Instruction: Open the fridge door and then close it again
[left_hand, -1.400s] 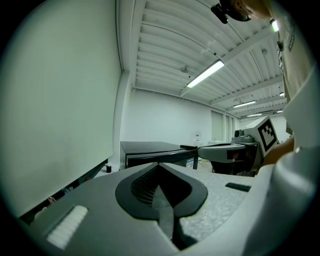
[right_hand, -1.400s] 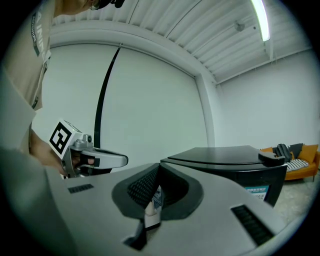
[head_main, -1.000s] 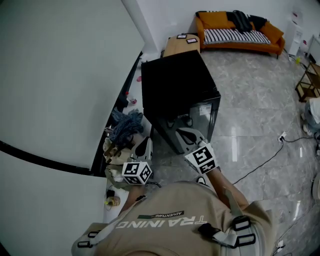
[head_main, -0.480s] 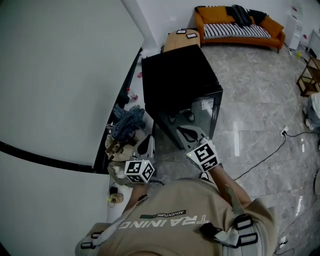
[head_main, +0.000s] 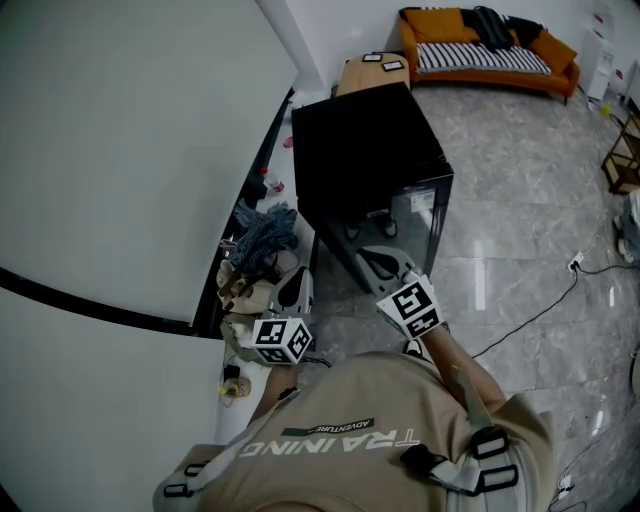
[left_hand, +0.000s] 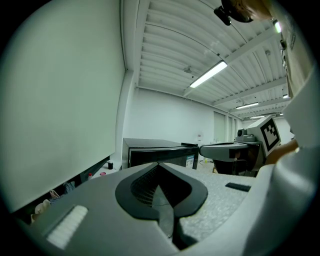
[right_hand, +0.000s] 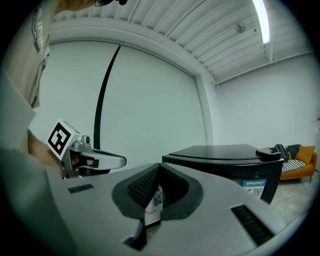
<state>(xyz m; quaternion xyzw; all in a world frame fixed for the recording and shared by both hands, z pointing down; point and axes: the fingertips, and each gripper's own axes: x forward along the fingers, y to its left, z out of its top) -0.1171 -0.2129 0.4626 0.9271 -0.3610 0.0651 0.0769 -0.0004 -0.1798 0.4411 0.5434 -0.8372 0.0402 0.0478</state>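
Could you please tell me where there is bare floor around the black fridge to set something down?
The grey floor right of the fridge is bare, out to the cable and up towards the orange sofa. The strip between the white wall and the fridge's left side is crowded with cloths and clutter.

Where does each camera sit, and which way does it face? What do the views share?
Head view: on the person's head, facing steeply down at the black fridge; shows the shirt, left gripper and right gripper.
Left gripper view: on the left gripper, facing along its shut jaws toward the fridge; right gripper shows at right.
Right gripper view: on the right gripper, along its shut jaws; left gripper at left, fridge at right.
Shared: all three show the fridge.
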